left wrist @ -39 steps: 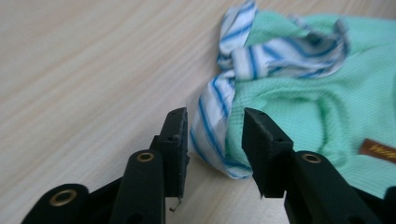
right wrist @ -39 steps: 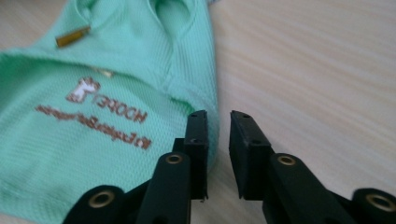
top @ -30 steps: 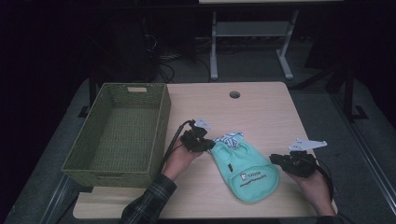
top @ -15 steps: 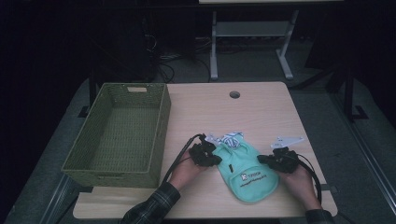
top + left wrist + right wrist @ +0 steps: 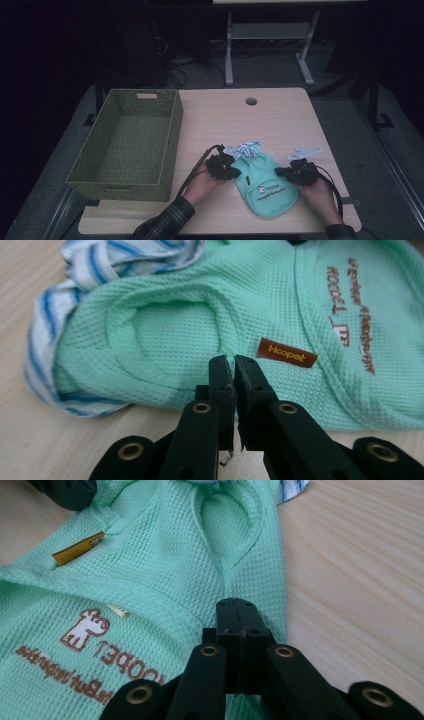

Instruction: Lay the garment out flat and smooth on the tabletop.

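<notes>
Barely visible, green garment (image 5: 267, 187) edges pinched inside each closed gripper: left (image 5: 234, 173), right (image 5: 281, 172).

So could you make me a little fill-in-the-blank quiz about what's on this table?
1. The small garment lying on the table is mint ____ in colour.
2. The woven basket stands to the ____ of the garment in the high view.
3. The left gripper and the right gripper both have their jaws ____.
4. Inside, the basket holds ____.

Missing words: green; left; shut; nothing
</notes>
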`<state>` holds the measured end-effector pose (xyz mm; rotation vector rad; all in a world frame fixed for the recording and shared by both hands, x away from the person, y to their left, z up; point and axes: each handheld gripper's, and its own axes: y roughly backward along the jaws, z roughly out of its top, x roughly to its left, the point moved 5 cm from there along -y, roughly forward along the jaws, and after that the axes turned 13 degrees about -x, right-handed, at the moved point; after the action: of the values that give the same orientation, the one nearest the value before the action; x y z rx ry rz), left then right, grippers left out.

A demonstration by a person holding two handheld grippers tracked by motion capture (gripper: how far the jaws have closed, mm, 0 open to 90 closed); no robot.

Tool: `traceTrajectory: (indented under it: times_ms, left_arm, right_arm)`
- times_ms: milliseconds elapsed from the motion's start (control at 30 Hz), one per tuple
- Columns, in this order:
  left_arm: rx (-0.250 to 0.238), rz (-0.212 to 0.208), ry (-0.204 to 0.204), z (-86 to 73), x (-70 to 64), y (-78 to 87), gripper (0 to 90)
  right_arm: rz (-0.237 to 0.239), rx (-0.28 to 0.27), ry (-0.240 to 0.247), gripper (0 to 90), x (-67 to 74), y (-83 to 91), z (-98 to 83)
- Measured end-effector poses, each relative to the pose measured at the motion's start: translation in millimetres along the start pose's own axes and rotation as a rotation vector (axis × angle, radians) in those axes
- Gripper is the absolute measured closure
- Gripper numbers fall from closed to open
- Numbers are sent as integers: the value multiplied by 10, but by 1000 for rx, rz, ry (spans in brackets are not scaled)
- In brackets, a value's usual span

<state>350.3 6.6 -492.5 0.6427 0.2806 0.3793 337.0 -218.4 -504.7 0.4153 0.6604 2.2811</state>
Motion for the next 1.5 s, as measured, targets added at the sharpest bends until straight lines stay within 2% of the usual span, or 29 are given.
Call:
traceTrajectory:
  times_ms: [100,300,333,467,500,567,667,800,967,1167,1233,1333,1500]
  left_arm:
    - [7,-1,5,-16,-20,-28,862]
    - [43,-6,-29,-54,-101,-11,861]
    - [30,-6,-16,-54,-129,-22,862]
    - [48,-24,-37,-65,-198,-19,869]
    - [36,-25,-24,-65,-226,-30,870]
    - [49,-41,-37,-74,-276,-25,870]
    - [38,-59,-31,-86,-360,-36,870]
    - [49,-79,-46,-95,-436,-39,870]
    - [40,-90,-39,-100,-501,-44,854]
    - [3,-59,-30,-61,-417,95,780]
    - [-23,-32,-20,-43,-349,181,747]
    - [-40,6,-11,-35,-224,299,692]
    - [-78,83,23,-58,-30,402,632]
  right_arm:
    - [1,-1,-2,894,-2,-2,3]
    - [-12,5,-19,892,-24,-7,14]
    - [-14,5,-19,892,-31,-10,17]
    - [-29,4,-24,893,-70,-39,42]
    - [-30,-3,-25,892,-84,-52,48]
    - [-32,-6,-27,892,-102,-63,55]
    - [-37,-11,-29,891,-119,-76,62]
    - [-45,-14,-25,891,-119,-86,68]
    - [-46,-19,-24,891,-119,-88,65]
    - [-53,-24,-19,890,-108,-85,58]
    - [-48,-35,-5,891,-120,-88,56]
    - [-44,-34,-13,890,-118,-85,52]
    - [-47,-36,-8,890,-116,-86,52]
